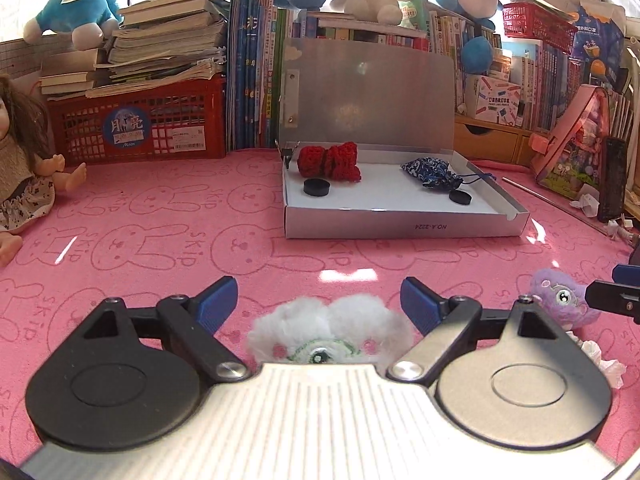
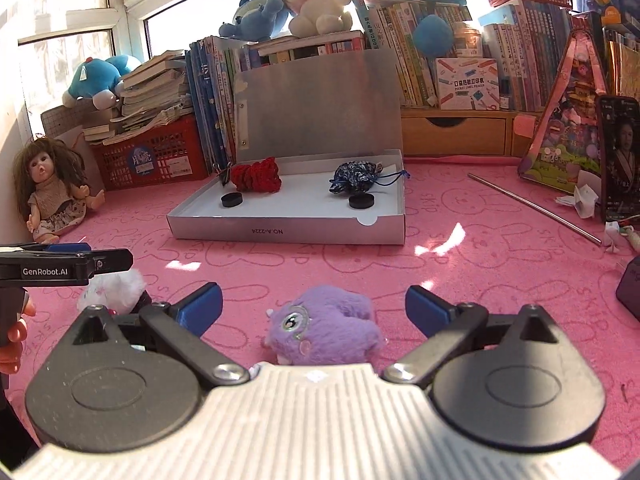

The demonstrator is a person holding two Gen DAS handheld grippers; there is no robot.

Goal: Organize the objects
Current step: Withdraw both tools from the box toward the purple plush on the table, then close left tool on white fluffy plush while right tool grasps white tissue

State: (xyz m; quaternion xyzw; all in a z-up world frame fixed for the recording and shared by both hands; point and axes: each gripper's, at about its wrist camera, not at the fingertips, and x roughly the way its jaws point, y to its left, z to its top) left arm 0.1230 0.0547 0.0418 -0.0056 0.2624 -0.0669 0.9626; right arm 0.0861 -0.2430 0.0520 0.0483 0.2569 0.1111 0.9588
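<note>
left wrist: left tongs [image 1: 316,300] wide, nothing gripped, white plush toy [image 1: 330,334] between them on the pink counter [image 1: 160,240]; silver box [image 1: 404,222] at 12 o'clock, open | right wrist: right tongs [image 2: 314,306] wide, nothing gripped, purple plush toy [image 2: 326,326] between them; red knit piece [image 2: 256,178] and blue pouch [image 2: 354,178] in the box at 12 o'clock

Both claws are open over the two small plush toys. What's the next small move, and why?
Probably close each claw on its toy. The white plush toy sits between the left claw's open fingers and the purple plush toy between the right claw's, neither gripped. The open box beyond has bare floor between its contents.
</note>
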